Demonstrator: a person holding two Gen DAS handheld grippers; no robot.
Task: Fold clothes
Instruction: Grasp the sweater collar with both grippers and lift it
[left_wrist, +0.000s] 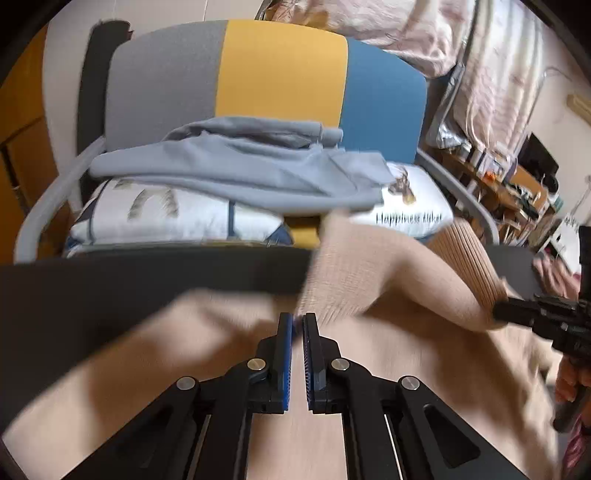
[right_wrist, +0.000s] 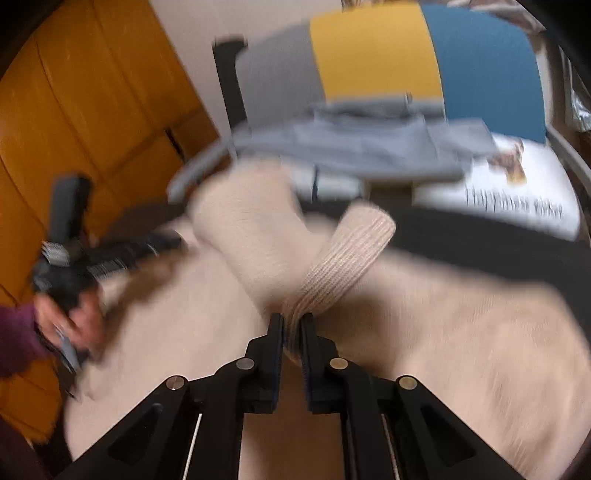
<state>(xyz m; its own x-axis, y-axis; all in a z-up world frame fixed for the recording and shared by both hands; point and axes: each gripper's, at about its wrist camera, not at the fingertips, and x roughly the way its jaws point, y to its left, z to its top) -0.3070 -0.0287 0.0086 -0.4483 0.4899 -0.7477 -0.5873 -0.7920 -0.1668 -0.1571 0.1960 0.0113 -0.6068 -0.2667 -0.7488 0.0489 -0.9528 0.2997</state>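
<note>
A beige knit sweater (left_wrist: 369, 266) lies spread over a dark table (left_wrist: 110, 280), with one sleeve lifted off it. My left gripper (left_wrist: 298, 319) is shut, and the blurred edge of that sleeve rises from its tips. The right wrist view shows the left gripper (right_wrist: 173, 236) at the left, reaching into the raised fold. My right gripper (right_wrist: 291, 321) is shut on the sleeve's ribbed cuff (right_wrist: 351, 251), which stands up from its jaws. In the left wrist view the right gripper (left_wrist: 496, 314) pinches the same cuff (left_wrist: 469, 266) at the right.
Behind the table stands a chair (left_wrist: 280, 70) with a grey, yellow and blue back. On it lie a grey garment (left_wrist: 240, 166) and a white printed cushion (left_wrist: 166, 218). An orange wooden door (right_wrist: 92, 110) is at the left, cluttered shelves (left_wrist: 517, 184) at the right.
</note>
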